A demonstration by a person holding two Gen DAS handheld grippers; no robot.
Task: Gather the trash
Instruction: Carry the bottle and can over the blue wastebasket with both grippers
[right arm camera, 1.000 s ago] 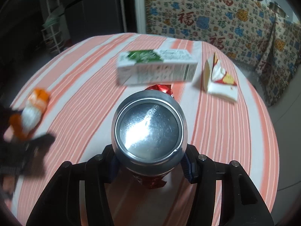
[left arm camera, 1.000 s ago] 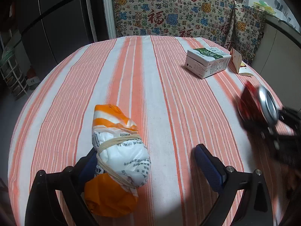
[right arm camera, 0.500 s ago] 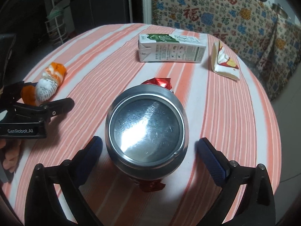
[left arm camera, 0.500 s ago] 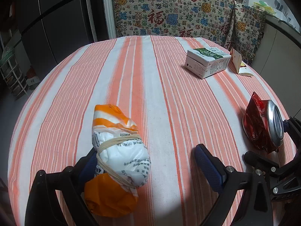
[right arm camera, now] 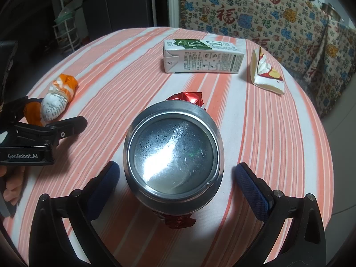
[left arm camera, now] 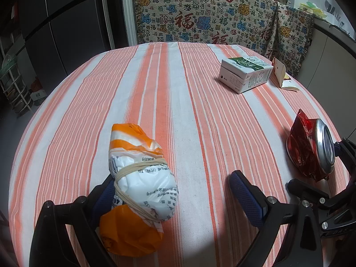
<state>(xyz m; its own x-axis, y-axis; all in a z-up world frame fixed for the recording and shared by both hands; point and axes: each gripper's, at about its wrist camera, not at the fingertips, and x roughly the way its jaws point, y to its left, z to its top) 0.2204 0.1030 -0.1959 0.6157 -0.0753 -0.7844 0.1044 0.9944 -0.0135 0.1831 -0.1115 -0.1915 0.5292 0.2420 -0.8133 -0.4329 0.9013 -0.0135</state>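
A crushed red can (right arm camera: 173, 155) lies on the striped worktop (right arm camera: 278, 133) between the right gripper's (right arm camera: 178, 178) released jaws; the left gripper's (left arm camera: 171, 191) spread jaws flank a rubber-banded bag (left arm camera: 138, 178). Only the left view shows the can's red side

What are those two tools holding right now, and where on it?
Nothing is held. The right tool stands open around the crushed can, its pads clear of the can's sides. The left tool is open too, with the tied plastic bag lying against one pad.
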